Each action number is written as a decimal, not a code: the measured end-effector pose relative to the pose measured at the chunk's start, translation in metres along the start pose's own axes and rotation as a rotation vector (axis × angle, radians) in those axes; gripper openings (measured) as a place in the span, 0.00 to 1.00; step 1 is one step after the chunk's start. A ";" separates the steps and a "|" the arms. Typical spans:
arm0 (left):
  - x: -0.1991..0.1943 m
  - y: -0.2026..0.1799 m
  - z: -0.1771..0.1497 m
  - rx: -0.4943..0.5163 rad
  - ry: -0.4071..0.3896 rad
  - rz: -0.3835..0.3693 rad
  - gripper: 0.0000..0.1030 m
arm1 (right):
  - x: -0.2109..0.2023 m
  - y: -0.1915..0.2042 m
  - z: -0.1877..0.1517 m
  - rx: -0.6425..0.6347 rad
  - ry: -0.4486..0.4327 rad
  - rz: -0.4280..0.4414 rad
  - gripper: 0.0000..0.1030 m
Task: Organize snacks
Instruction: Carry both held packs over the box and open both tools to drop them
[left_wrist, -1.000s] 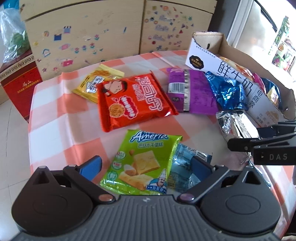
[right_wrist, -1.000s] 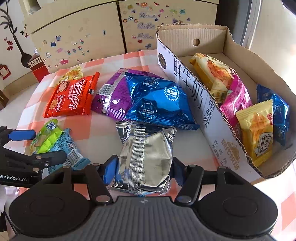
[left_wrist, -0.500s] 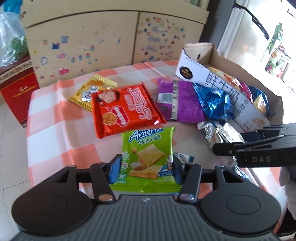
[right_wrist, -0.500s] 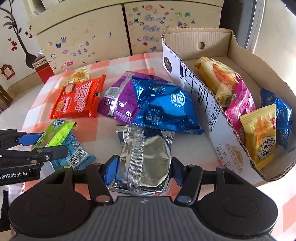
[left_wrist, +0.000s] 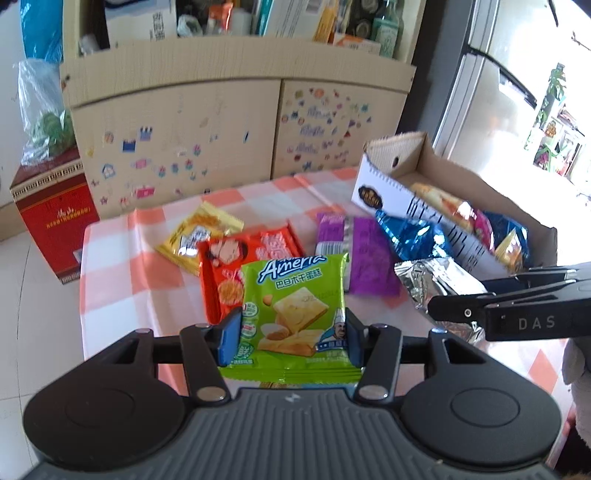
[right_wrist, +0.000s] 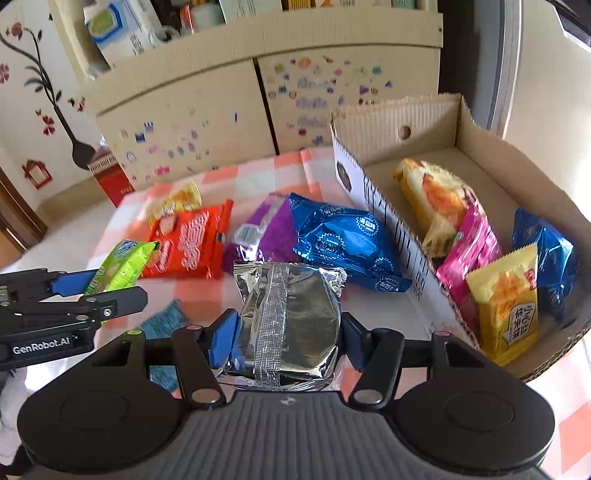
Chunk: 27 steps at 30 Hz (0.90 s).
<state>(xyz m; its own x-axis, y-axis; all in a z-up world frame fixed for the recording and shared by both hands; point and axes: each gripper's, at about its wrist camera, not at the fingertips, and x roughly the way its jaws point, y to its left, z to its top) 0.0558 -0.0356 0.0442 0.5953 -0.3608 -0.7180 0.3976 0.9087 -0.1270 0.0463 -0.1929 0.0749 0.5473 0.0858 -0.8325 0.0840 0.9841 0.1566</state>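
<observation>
Fingers of the left gripper (left_wrist: 291, 334) clamp a green cracker packet (left_wrist: 293, 317); the right gripper (right_wrist: 286, 338) pinches a silver foil packet (right_wrist: 290, 317) (both clear of the counter (left_wrist: 122, 266)).

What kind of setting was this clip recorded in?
Most likely a home room: a small table under a checked tablecloth, a sticker-covered cabinet with cluttered shelves above, and flower decals on the wall.
</observation>
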 end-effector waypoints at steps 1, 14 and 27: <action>-0.001 -0.001 0.002 -0.003 -0.007 0.000 0.52 | -0.003 0.000 0.001 -0.001 -0.008 0.004 0.64; -0.007 -0.018 0.018 -0.011 -0.083 -0.007 0.52 | -0.032 -0.013 0.011 0.044 -0.112 0.046 0.64; 0.002 -0.067 0.047 0.020 -0.138 -0.094 0.52 | -0.072 -0.066 0.038 0.104 -0.245 -0.050 0.64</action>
<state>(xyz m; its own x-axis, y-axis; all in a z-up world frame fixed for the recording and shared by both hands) 0.0634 -0.1074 0.0832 0.6446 -0.4705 -0.6026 0.4687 0.8659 -0.1747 0.0331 -0.2705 0.1452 0.7247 -0.0155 -0.6889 0.1943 0.9638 0.1826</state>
